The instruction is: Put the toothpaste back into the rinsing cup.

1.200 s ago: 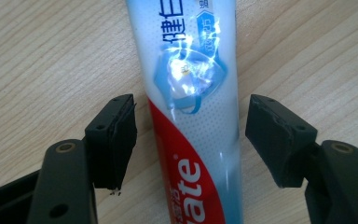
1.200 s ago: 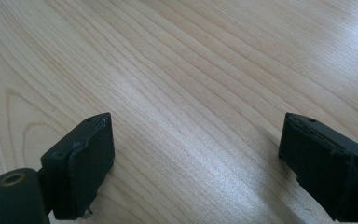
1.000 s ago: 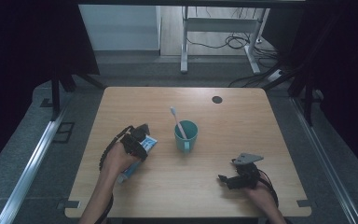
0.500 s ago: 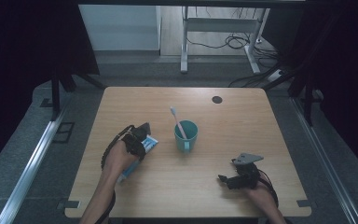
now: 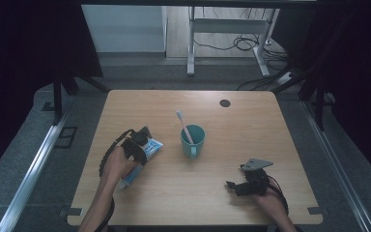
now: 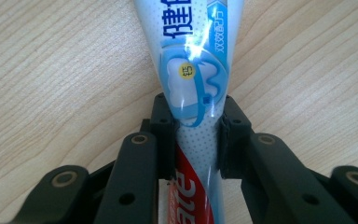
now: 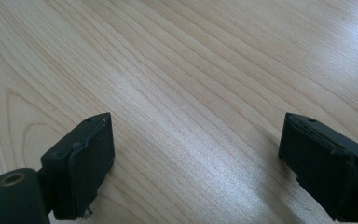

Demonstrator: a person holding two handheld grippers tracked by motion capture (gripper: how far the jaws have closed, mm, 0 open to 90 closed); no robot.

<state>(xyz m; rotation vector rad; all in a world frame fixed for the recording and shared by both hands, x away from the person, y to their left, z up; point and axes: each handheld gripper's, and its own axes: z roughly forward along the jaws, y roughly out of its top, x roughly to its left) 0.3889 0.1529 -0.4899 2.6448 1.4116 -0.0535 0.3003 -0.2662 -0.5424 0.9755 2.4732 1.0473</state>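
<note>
A blue-and-white toothpaste tube point(image 5: 154, 145) point(image 6: 193, 46) with red print lies flat on the wooden table point(image 5: 251, 130), left of centre. My left gripper point(image 5: 142, 141) point(image 6: 196, 126) sits over its middle; the jaws have just been closing and both pads now press on the tube's sides. A teal cup point(image 5: 193, 141) stands at mid-table with a pink-and-white toothbrush point(image 5: 183, 123) leaning in it. Near the front right, my right gripper point(image 5: 234, 186) point(image 7: 196, 154) rests low over bare wood, open, with nothing between its pads.
A small black round cap point(image 5: 224, 103) is set into the table near the far edge. Beyond the table stand a metal desk frame point(image 5: 191, 43) and floor cables point(image 5: 241, 43). A metal rail point(image 5: 34, 164) runs along the floor at left.
</note>
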